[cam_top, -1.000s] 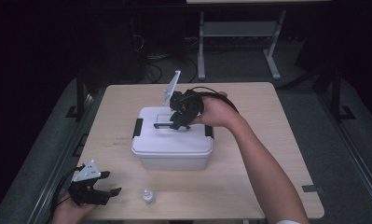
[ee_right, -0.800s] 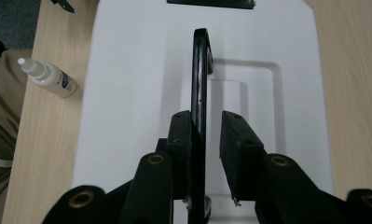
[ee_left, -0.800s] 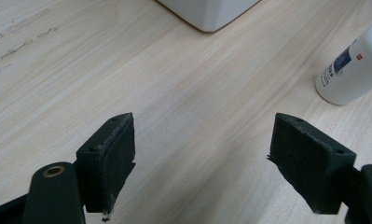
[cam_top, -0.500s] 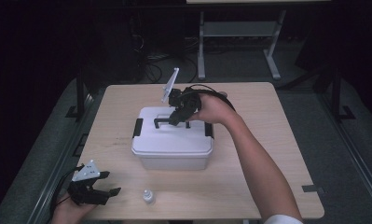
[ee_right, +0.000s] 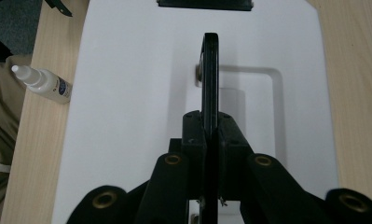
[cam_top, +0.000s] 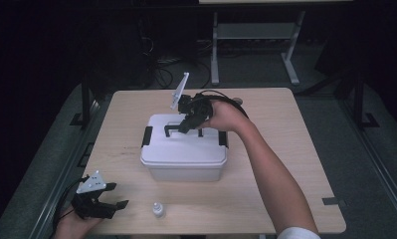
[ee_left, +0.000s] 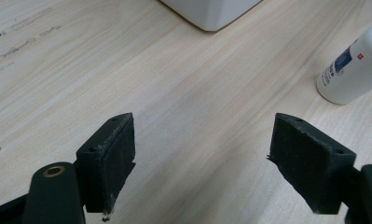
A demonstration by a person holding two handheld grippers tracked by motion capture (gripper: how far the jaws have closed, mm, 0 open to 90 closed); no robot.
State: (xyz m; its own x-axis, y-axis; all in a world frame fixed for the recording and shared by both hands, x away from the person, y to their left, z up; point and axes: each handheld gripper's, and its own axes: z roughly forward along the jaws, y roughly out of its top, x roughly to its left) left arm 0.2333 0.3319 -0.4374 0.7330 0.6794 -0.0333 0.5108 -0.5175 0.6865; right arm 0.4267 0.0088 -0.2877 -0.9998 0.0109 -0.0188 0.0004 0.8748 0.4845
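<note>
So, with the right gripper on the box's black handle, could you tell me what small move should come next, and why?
Probably a gentle straight lift. The right gripper has just been closing and its pads now clamp the black handle, raised upright over the white box. The left gripper rests open on the table, beside the small bottle, clear of the box.

The handle (ee_right: 210, 88) runs on hidden between the right tool's (ee_right: 210, 140) pads.

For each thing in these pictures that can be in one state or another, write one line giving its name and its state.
Box: lid on, side latches down.
Handle: raised upright, clamped.
Right gripper: jaws just closed, shut on the handle.
Left gripper: open, nothing between the jaws, over bare table.
Small bottle: upright, cap on.
</note>
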